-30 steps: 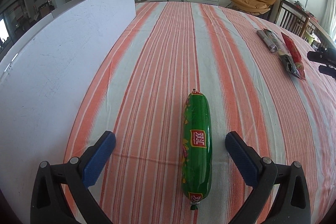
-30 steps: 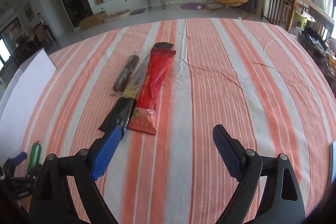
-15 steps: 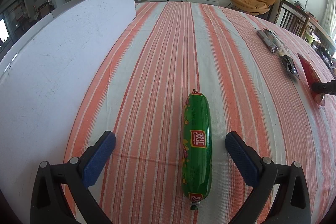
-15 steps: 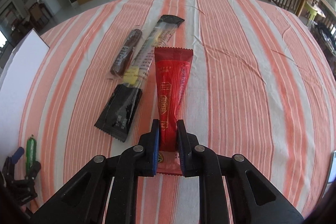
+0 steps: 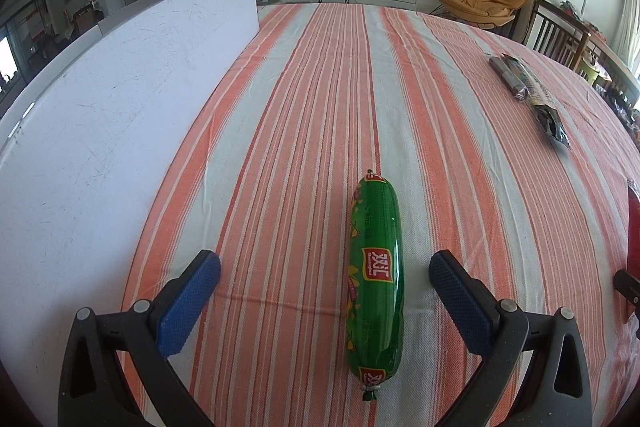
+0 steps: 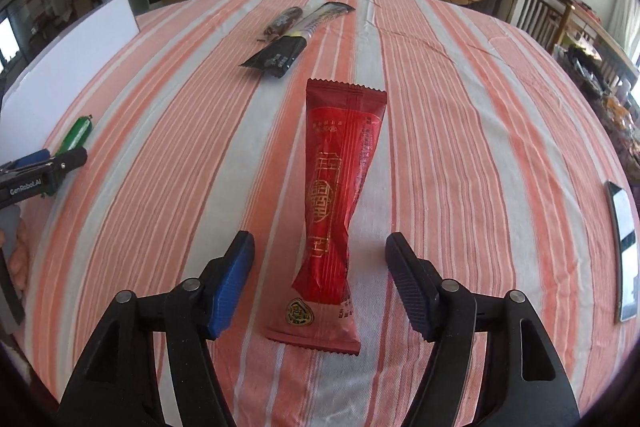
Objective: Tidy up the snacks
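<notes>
A green sausage pack (image 5: 375, 275) lies on the striped tablecloth between the fingers of my open left gripper (image 5: 325, 281), touching neither. It shows far left in the right wrist view (image 6: 77, 133). A red snack packet (image 6: 335, 199) lies flat between the fingers of my open right gripper (image 6: 320, 267), free of both pads. Its edge shows at the far right of the left wrist view (image 5: 633, 227). A black packet (image 6: 280, 55), a silver-black packet (image 6: 320, 19) and a brown sausage stick (image 6: 285, 21) lie together farther back.
A tall white board (image 5: 112, 99) stands along the table's left side. A phone-like flat object (image 6: 624, 235) lies at the right edge. Chairs (image 6: 540, 15) stand beyond the table on the right. The left gripper's body (image 6: 36, 175) shows at the left of the right wrist view.
My right gripper closed on the red packet, drew it away from the other packets toward the near side, then opened and let it go. The left gripper stayed still.
</notes>
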The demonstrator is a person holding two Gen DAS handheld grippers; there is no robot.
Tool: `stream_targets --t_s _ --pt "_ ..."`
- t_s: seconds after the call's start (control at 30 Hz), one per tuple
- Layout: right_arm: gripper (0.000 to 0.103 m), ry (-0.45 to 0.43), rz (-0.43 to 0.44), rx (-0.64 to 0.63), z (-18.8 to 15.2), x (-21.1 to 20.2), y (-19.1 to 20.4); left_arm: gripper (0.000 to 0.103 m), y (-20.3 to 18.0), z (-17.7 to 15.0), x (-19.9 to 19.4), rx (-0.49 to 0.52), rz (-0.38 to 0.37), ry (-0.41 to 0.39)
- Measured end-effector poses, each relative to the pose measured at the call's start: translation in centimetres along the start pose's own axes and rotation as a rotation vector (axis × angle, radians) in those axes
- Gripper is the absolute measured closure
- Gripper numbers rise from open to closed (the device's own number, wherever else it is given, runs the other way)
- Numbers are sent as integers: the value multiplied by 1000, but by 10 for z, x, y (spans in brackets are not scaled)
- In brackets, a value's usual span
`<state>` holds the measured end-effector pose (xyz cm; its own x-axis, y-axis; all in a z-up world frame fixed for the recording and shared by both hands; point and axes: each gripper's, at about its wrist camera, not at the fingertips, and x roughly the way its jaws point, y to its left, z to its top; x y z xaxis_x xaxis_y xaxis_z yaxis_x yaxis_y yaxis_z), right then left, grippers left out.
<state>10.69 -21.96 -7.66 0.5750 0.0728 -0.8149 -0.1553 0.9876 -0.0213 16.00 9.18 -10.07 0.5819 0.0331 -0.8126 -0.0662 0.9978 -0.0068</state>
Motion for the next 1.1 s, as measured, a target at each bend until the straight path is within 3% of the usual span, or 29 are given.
stream_targets --t_s 0.07,0.2,1.1 --pt "32 -10 2 -1 0 1 -1 0 0 0 1 0 0 0" --pt "20 -47 -5 42 -2 7 -10 0 0 0 0 0 0 0" --pt "10 -35 -2 48 0 9 -6 0 0 0 0 1 1 0"
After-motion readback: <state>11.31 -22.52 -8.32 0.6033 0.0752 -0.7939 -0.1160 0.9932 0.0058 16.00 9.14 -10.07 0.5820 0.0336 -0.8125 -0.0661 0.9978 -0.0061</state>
